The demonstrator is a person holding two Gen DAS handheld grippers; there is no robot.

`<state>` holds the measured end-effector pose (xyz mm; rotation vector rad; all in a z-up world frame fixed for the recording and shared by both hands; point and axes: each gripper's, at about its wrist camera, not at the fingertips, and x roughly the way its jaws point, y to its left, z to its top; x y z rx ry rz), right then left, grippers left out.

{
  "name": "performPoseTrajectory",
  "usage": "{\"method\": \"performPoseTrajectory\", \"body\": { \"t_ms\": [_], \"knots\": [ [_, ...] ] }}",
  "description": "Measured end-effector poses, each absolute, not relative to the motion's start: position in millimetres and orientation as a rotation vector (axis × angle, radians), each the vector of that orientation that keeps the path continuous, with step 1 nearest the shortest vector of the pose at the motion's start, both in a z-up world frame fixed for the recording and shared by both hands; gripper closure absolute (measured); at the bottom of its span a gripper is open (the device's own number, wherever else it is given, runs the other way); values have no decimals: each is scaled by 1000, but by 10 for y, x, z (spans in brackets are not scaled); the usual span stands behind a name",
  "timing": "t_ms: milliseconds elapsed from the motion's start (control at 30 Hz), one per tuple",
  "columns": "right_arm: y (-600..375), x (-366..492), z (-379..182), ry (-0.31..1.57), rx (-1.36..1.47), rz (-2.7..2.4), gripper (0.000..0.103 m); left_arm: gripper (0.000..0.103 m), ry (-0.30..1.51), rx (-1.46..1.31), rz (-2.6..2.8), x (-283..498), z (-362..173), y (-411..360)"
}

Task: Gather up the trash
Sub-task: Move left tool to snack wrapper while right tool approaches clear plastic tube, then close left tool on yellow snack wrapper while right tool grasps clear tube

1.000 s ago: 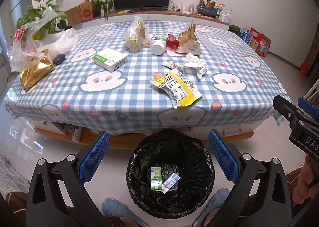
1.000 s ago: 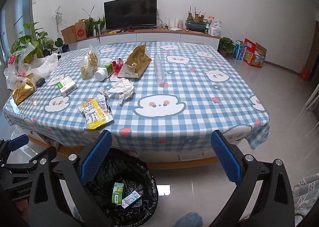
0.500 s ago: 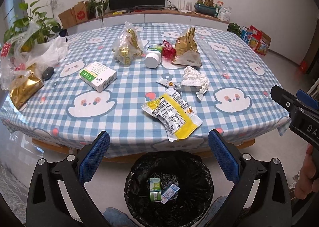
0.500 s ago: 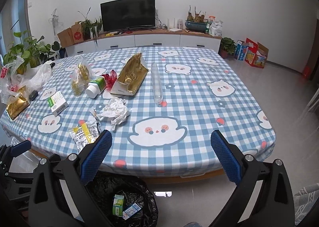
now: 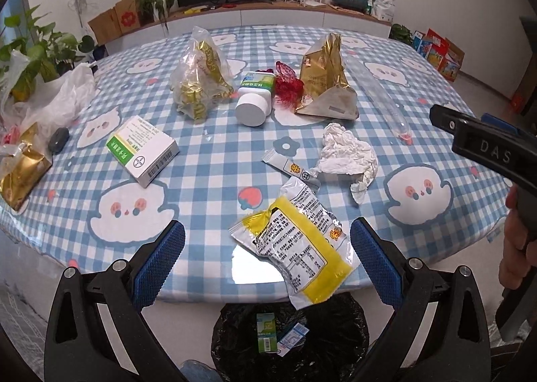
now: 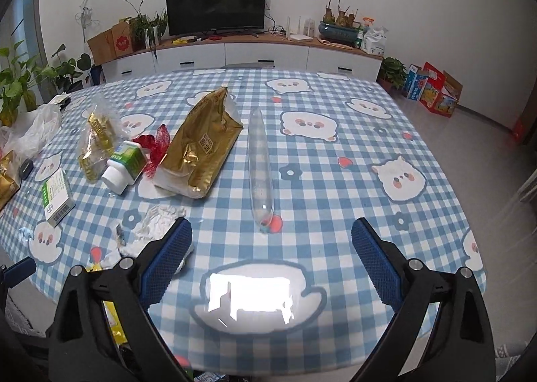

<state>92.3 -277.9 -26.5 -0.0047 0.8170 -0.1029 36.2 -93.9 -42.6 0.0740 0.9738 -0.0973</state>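
Note:
Trash lies on the blue checked tablecloth (image 5: 208, 160). A yellow snack wrapper (image 5: 298, 247) lies at the near edge, between the open jaws of my left gripper (image 5: 267, 261). Behind it are a small sachet (image 5: 290, 169), a crumpled tissue (image 5: 349, 153), a green-white box (image 5: 142, 150), a white bottle (image 5: 253, 98), a gold bag (image 5: 324, 76) and a clear bag of gold wrappers (image 5: 198, 80). A black bin (image 5: 292, 338) under the edge holds two small boxes. My right gripper (image 6: 272, 261) is open and empty over the table, near a clear plastic tube (image 6: 260, 163).
White plastic bags (image 5: 57, 100), a gold packet (image 5: 20, 174) and potted plants (image 5: 33, 53) crowd the table's left side. A TV cabinet (image 6: 235, 53) lines the back wall. Colourful boxes (image 6: 433, 90) stand on the floor at right.
Both grippers have moved up and forward over the table. The bin has dropped to the bottom of the left view, and the yellow wrapper now lies between the left jaws.

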Motion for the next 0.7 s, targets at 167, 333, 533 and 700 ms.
{"method": "performPoseTrajectory", "body": {
  "t_ms": [167,333,533,700],
  "knots": [
    [-2856,1368,-370,835,-5,-109,15,7,1008,101,-101,543,-548,-1040],
    [-2881,1736,-487,864,7,-91,20,8,1045,86,-98,629,-657,-1081],
    [-2881,2081,-614,906,3,-87,31,16,1082,97,-94,655,-798,-1129],
    [-2882,2222,-695,934,6,-80,39,20,1096,92,-73,687,-881,-1113]
  ]
}}
